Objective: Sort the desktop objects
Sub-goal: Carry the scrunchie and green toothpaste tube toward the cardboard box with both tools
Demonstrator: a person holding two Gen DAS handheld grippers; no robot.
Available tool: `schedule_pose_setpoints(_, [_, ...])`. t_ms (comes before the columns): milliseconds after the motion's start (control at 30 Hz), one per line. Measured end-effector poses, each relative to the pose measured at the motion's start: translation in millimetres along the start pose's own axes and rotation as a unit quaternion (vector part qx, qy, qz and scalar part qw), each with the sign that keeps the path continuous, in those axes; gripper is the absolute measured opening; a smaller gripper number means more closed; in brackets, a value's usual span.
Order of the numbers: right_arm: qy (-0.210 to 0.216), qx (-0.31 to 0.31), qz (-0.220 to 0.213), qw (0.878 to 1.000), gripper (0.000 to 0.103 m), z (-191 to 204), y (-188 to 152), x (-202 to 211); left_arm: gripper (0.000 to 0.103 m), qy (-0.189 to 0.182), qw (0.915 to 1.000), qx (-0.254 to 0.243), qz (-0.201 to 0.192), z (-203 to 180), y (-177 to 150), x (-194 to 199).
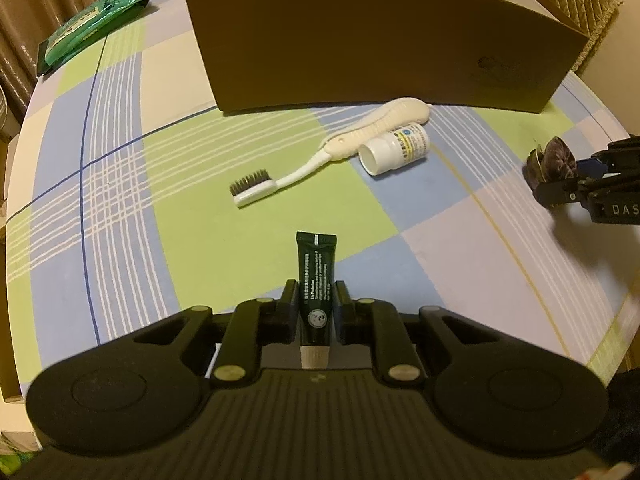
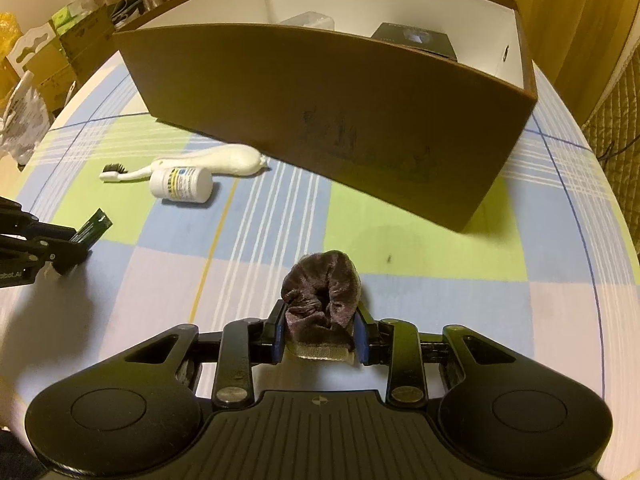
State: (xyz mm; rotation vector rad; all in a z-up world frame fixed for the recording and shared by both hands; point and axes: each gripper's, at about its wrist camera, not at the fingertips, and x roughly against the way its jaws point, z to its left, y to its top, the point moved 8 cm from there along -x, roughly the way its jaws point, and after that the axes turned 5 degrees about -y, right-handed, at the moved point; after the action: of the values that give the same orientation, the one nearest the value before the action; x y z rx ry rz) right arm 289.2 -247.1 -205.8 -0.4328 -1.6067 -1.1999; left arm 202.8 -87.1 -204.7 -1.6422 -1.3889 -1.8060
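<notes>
Both grippers are loaded at once: the left gripper [image 1: 315, 300] has its jaws clamped on a small dark green tube [image 1: 315, 280], pinched around its lower body with the pale cap toward the wrist and the flat crimped end sticking out ahead, while the right gripper [image 2: 320, 330] has its blue pads pressed into a rolled purple-brown sock [image 2: 322, 300]. I'd judge the tube light and a bit squashy, its skin smooth enough to slide, so a hold low near the cap suits it; the sock is soft, featherweight and will not slip or break, and gripping the bundle across its middle keeps it rolled. Waiting on the checked tablecloth [image 1: 192, 248], just in front of the brown cardboard box [image 2: 320, 120], lie a toothbrush [image 1: 332, 152] and a white pill bottle [image 1: 394, 148] on its side touching it, both rigid and light, and the bottle looks likely to roll
</notes>
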Motion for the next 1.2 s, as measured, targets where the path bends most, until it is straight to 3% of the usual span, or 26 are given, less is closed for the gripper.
schedule_pose_setpoints(333, [0.0, -0.017, 0.008, 1.0, 0.027, -3.0, -6.8, 11.4, 0.013, -0.006, 1.0, -0.002, -0.005, -12.5, -3.5, 12.2])
schedule_pose_setpoints(733, [0.017, -0.032, -0.036, 0.999, 0.027, -0.3, 18.8, 44.8, 0.013, -0.01, 0.9975, -0.005, -0.07, -24.2, 31.7, 53.9])
schedule_pose_setpoints(1200, [0.03, -0.035, -0.07, 0.997, 0.027, -3.4, 46.9, 68.3, 0.013, -0.012, 0.9935, -0.011, -0.113, -31.8, 62.9, 75.8])
